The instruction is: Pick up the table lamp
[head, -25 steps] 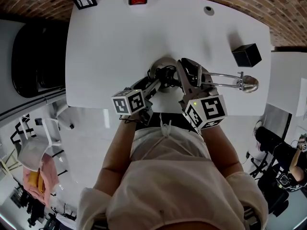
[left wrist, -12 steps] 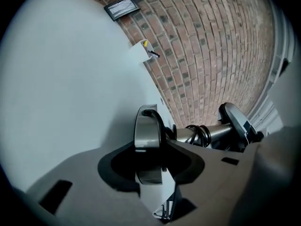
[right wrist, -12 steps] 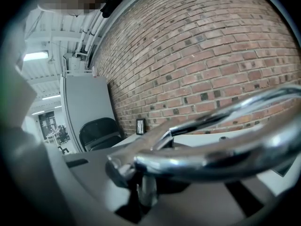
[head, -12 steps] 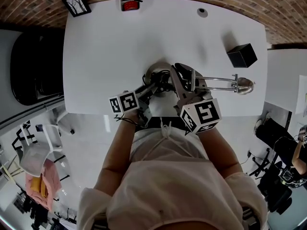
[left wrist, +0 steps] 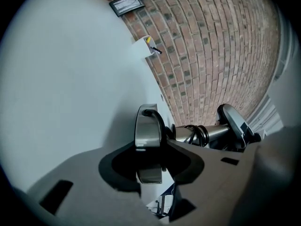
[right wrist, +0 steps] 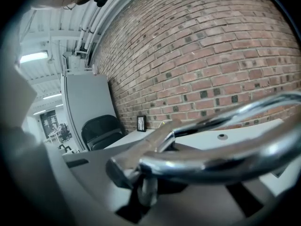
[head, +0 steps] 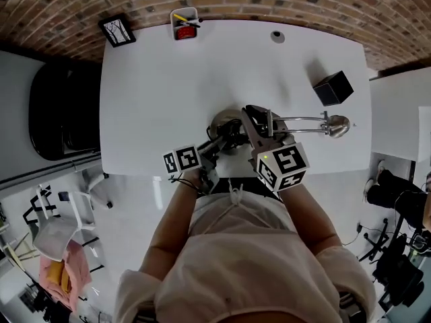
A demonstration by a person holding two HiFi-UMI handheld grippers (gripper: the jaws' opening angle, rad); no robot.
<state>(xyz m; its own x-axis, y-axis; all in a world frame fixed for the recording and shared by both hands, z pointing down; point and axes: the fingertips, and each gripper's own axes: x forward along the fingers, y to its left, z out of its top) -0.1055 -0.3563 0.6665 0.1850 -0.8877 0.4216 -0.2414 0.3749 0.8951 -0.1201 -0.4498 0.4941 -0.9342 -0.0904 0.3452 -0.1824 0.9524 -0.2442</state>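
Head view: the table lamp (head: 303,120) lies along the near edge of the white counter (head: 168,86). Its round base (head: 225,122) is on the left, and its chrome arm runs right to the shade (head: 337,125). My left hand-held gripper (head: 217,140) is at the base and my right hand-held gripper (head: 259,123) is on the arm. A black box (head: 332,88), a pen cup (head: 184,24) and a picture frame (head: 116,30) stand well apart from it. The 2 grippers cover the joint where the arm meets the base.

Left gripper view: the metal base disc sits between my jaws, which have just been closing. They now look clamped on its rim. The jaws hide the lower part of the disc, so I cannot tell whether it has left the counter.

Right gripper view: this one is clenched on the lamp's 2 chrome rods (right wrist: 216,149). They fill the frame, close and blurred, and the shade is out of view.

I judge the grasp is nearly settled and the lift not yet begun. Next I should raise both grippers together and level, so the long arm and shade do not swing or twist against the base.
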